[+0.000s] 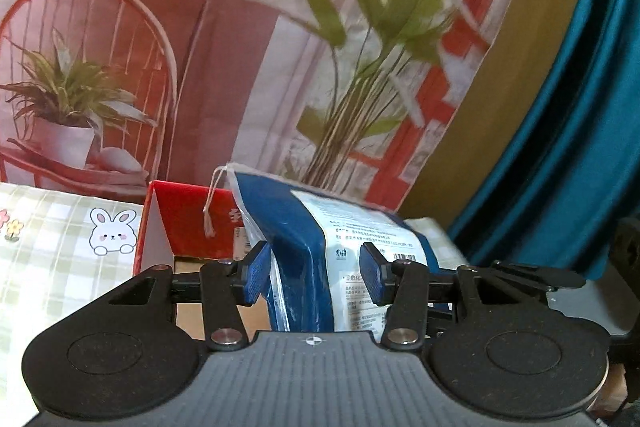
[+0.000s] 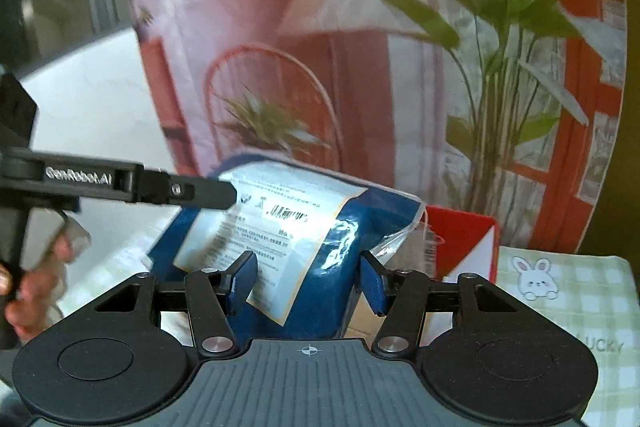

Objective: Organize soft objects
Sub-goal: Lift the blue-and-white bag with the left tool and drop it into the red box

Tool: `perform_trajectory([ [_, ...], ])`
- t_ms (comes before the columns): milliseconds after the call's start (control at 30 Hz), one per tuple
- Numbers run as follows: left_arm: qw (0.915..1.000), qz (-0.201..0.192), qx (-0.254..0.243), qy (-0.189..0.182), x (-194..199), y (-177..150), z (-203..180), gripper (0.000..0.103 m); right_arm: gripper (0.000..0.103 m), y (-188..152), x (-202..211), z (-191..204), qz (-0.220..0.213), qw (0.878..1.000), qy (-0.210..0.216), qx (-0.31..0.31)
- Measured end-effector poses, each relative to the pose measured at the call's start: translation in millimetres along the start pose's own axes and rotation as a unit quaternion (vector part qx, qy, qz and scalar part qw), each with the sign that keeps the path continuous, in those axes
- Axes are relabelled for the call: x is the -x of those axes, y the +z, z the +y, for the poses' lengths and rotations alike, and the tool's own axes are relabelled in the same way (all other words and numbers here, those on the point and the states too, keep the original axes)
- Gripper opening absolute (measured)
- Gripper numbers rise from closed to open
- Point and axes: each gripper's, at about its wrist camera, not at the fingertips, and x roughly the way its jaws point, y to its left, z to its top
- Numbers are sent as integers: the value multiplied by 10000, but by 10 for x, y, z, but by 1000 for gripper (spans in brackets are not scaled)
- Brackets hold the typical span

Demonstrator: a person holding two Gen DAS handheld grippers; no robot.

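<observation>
A: Blue glossy plastic pack [image 1: 298, 259], soft and crinkled, white printed label with barcode, white drawstring at its top corner.

B: Position?

A: Raised in front of the red box [image 1: 192, 227], beside the green-checked rabbit cloth [image 1: 60, 247]. Left hand-held gripper [image 1: 314, 273] clamped on one end, right hand-held gripper [image 2: 308, 281] clamped on the other; pads dent the film.

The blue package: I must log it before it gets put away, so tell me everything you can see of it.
The blue package is a soft, glossy plastic pack, dark blue with a white printed label and barcode, and a clear top edge with a white string. It looks plump and crinkled. It is held tilted off the surface, the left gripper and right gripper each with jaws closed on it, in front of a red box.
</observation>
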Motion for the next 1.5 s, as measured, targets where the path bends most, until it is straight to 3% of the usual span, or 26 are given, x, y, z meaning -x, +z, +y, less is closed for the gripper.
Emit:
perform_trajectory([
  [200,9973,691,190,133,-503,-73,182,51,52,-62,-556,-264,513,9980,-299,-214],
  [433,9910,1294,172,295,-702,-182,237,52,52,-184,-808,-377,1081,9925,-366,-438],
  [800,9847,1698,356,174,-886,-272,276,56,54,-298,-862,-456,1333,9878,-477,-653],
  [1000,9879,1501,145,374,-735,-242,220,60,60,-249,-736,-373,1138,9899,-606,-583],
  [1267,9948,825,-280,530,-42,-202,147,67,60,-309,-217,-134,208,9959,-496,-733],
  [1400,9956,601,-155,699,274,-277,225,67,60,-488,69,-30,-218,9936,-373,-1048],
  [1500,9939,468,71,994,488,-392,345,67,60,-637,204,43,-261,9927,-342,-1124],
])
